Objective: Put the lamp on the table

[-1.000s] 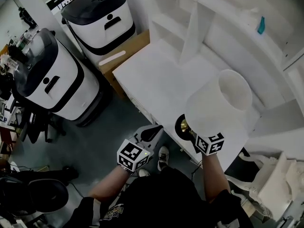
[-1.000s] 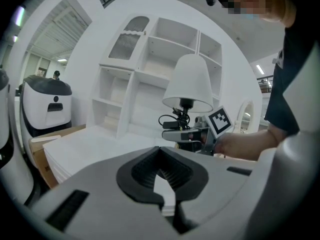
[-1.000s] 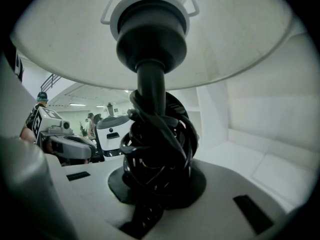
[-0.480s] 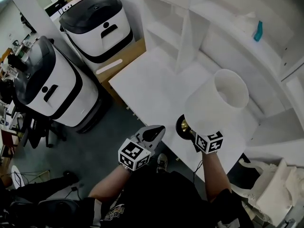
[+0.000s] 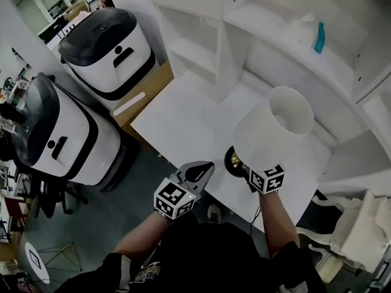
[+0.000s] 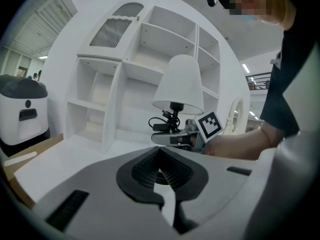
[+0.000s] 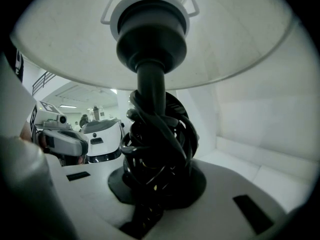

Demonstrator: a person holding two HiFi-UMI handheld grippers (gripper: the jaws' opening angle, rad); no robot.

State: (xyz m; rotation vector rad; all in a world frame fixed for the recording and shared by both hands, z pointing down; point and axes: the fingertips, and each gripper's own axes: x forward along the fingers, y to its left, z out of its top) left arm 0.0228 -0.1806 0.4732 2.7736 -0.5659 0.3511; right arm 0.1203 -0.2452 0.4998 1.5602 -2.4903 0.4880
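A: Where do the fingers [image 7: 220, 184] of the right gripper [image 7: 156, 199] touch the lamp [image 5: 272, 133]?

B: Can't tell. In the right gripper view the coiled cord [image 7: 157, 149] covers the stem and the fingers' inner faces, and the shade [image 7: 225, 39] runs off the top edge.

A: And in the head view?

B: The shade hides stem, cord and fingertips. Only part of the base [image 5: 234, 162] shows. The teal thing [image 5: 319, 37] on the shelf [image 5: 275, 26] is too small to name.

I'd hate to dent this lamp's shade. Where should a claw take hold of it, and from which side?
On the lamp, grip the thin dark stem under the shade, level from the side, as the right claw does. The shade is too wide; the cord-wrapped stem fits between jaws.
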